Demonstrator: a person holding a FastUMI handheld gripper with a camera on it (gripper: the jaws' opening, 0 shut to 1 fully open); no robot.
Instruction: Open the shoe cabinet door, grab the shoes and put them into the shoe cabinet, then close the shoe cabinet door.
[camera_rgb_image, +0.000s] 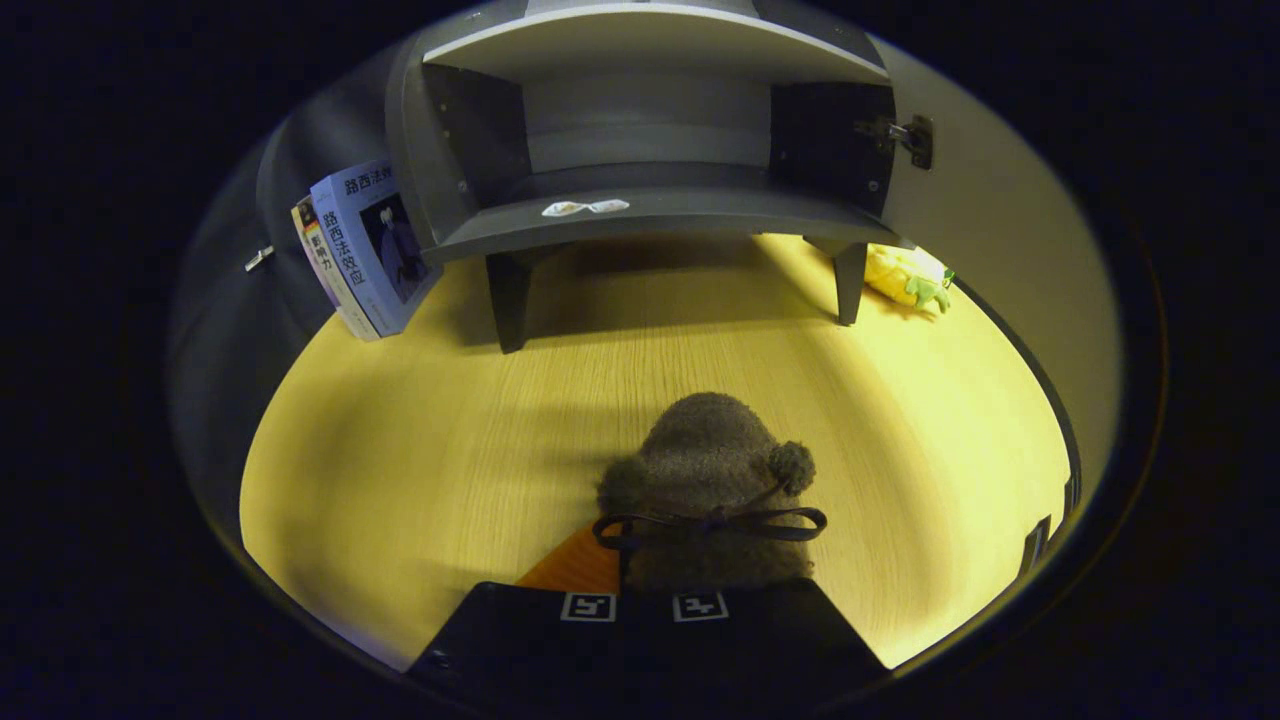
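A fuzzy brown shoe (708, 470) with two pom-poms, a black bow and an orange sole sticks out ahead of my fingers, toe towards the cabinet. My gripper (643, 600) is shut on its heel end, with the two finger blocks close together. Beyond the shoe stands the grey shoe cabinet (640, 225) on short legs over the wooden table. Its door (1000, 250) is swung open to the right, with a hinge (908, 135) showing on it. The lower shelf holds a small white packet (585, 207).
Several books (365, 250) lean against the cabinet's left side. A yellow plush toy (905, 277) lies by the cabinet's right leg, under the open door. Bare yellow tabletop (400, 440) stretches between the shoe and the cabinet.
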